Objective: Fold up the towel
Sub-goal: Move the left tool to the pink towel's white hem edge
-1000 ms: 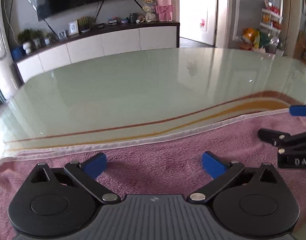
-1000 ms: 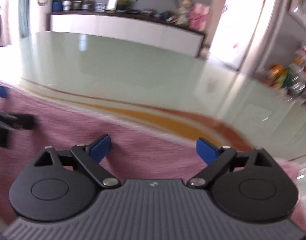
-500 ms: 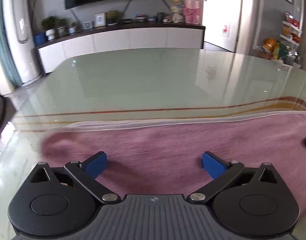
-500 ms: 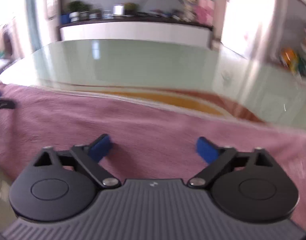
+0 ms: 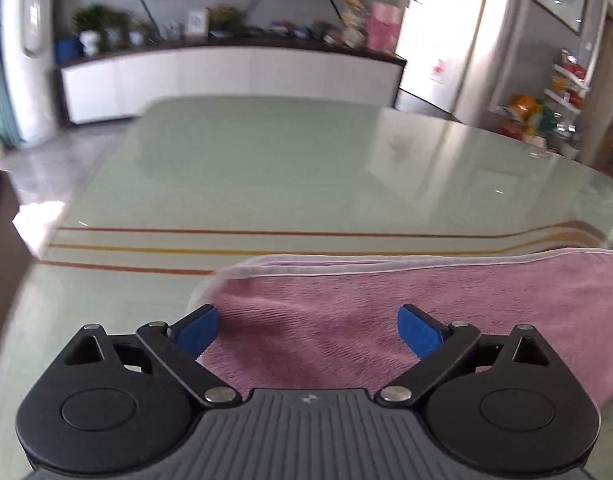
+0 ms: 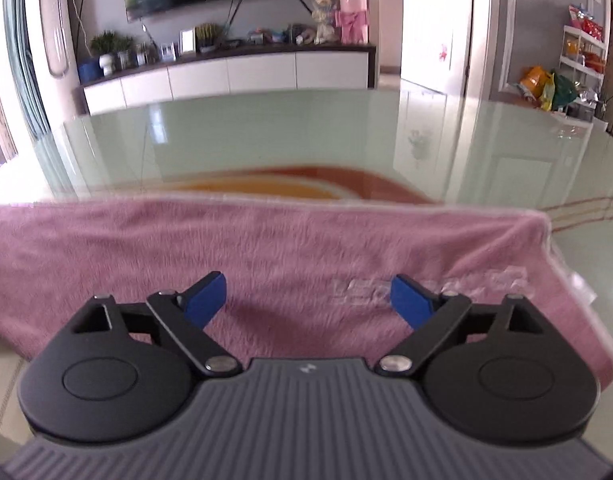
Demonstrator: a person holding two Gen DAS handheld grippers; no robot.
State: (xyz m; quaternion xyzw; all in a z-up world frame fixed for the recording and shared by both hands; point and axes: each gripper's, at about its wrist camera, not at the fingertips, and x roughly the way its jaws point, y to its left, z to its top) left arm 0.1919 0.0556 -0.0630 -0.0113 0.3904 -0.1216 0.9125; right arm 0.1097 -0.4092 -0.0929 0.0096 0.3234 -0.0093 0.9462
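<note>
A pink towel (image 5: 446,304) with a pale hem lies flat on the green glass table (image 5: 286,168). My left gripper (image 5: 308,330) hovers open over the towel's left end, its left blue pad at the towel's side edge. In the right wrist view the towel (image 6: 286,240) stretches across the frame, and its right end shows pale embroidered lettering (image 6: 486,280). My right gripper (image 6: 308,300) stands wide over that end, jaws closing slightly. Only flat towel lies beneath its pads and nothing is pinched. Neither gripper appears in the other's view.
The table (image 6: 286,136) carries red and orange stripes (image 5: 266,248) beyond the towel. Its left edge drops to the floor (image 5: 34,184). A white TV cabinet (image 6: 226,76) with plants and ornaments stands behind. A shelf with packets (image 6: 582,52) is at the right.
My left gripper has slid left along the towel to its left end. My right gripper has slid right to the right end. Each has left the other's view.
</note>
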